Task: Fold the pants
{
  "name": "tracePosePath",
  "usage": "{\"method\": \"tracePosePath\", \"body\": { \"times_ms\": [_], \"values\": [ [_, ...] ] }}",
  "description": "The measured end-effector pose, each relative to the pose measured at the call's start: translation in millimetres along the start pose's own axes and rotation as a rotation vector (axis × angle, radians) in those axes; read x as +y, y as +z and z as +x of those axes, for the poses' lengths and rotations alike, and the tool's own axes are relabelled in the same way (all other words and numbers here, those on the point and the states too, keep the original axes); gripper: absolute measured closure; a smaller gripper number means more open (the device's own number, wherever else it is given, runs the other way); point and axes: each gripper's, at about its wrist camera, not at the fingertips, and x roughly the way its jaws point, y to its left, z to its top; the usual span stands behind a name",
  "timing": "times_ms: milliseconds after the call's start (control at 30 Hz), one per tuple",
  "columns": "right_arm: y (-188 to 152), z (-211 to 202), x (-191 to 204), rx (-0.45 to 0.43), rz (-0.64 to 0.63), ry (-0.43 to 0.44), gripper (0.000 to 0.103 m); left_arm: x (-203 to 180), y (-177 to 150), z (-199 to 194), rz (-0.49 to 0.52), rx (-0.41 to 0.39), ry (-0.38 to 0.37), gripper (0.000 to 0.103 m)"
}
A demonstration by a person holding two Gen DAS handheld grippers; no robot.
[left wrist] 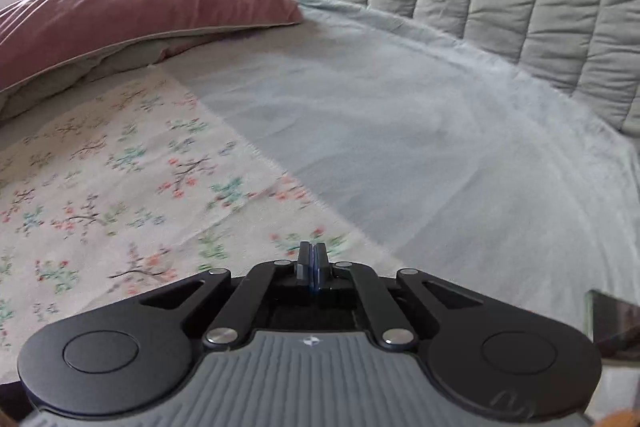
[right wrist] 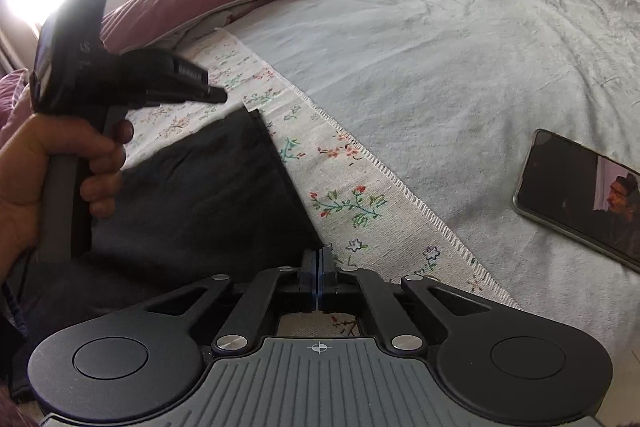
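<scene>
Black pants (right wrist: 192, 195) visible only in right wrist view, perhaps folded.

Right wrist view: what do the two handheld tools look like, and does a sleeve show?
The right tool is black, with blue-edged pads, silver rivets and a ribbed grey body bearing a crosshair mark. The left tool is black on a grey handle. The hand shows no sleeve.

Both tongs point forward and down. The left tongs (left wrist: 313, 254) have their jaws pressed together on nothing; a left hand (right wrist: 60, 171) grips their handle. The right tongs (right wrist: 317, 259) are likewise clamped together, empty.
</scene>
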Motion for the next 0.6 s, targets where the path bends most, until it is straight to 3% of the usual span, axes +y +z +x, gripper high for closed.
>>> {"method": "tracePosePath", "body": {
  "times_ms": [133,233,267,300,367,467,533,600],
  "values": [
    [-0.3,-2.2,-1.9,-0.009,-0.009,-0.019,0.103,-1.1,-3.3,7.0,-0.042,0.036,-0.010,0.085],
    [0.8,-6.5,-7.4,-0.024,0.009,-0.015,0.103,12.6,-5.6,7.5,-0.106,0.081,0.023,0.082],
    [1.5,-9.0,-7.7,-0.035,0.011,-0.009,0.101,20.0,-5.8,7.2,-0.127,0.078,0.033,0.075],
    [1.7,-11.5,-7.4,-0.046,0.012,-0.005,0.093,26.9,-5.7,6.1,-0.143,0.067,0.061,0.062],
    [2.3,-18.2,-4.6,-0.077,0.007,0.022,0.091,41.6,-6.4,4.6,-0.185,0.061,0.116,0.048],
    [3.7,-29.2,6.2,-0.132,-0.026,0.156,0.088,58.6,-12.4,4.5,-0.270,0.088,0.076,0.046],
    [2.3,-14.8,15.3,-0.032,-0.052,0.230,0.082,59.3,-16.0,7.5,-0.261,0.105,0.060,0.037],
    [-1.2,0.8,24.1,0.034,-0.099,0.140,0.082,54.9,-17.6,11.7,-0.225,0.109,0.058,0.015]
  ]
}}
